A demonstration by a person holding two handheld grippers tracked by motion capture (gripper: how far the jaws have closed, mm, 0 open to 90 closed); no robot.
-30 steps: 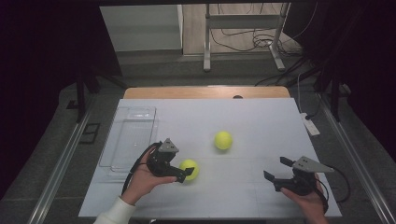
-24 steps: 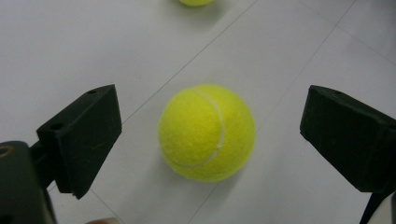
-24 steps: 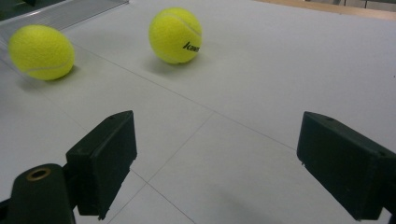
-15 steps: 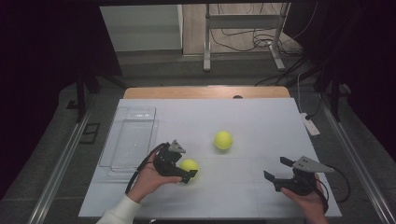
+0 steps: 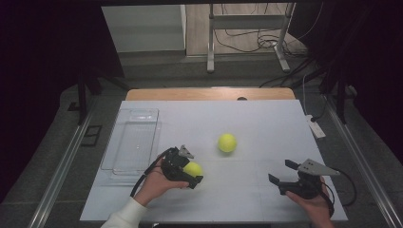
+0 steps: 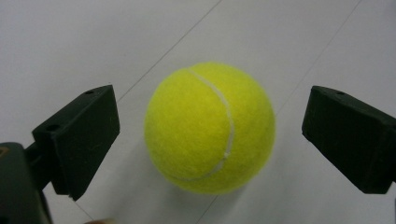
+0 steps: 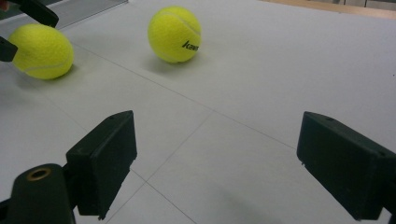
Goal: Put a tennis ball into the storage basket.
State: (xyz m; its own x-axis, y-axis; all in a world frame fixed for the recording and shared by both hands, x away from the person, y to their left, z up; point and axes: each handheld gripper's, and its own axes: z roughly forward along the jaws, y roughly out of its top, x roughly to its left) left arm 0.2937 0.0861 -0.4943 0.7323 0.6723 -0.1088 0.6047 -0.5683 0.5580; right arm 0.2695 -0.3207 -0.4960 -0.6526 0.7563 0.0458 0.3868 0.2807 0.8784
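Lying on the white table (image 5: 247, 118): clear tray (image 5: 130, 137) near the left edge. Straddling the near ball (image 6: 209, 127), untouched: wide-open left tool (image 5: 189, 173). Hovering open over bare room: right tool (image 5: 281, 172). Showing "Kawa…": far ball (image 7: 174, 33).

left gripper (image 5: 192, 174) moved closer | near ball (image 6: 209, 127) now sits between its two spread jaws, gaps on both sides | hand turned a bit
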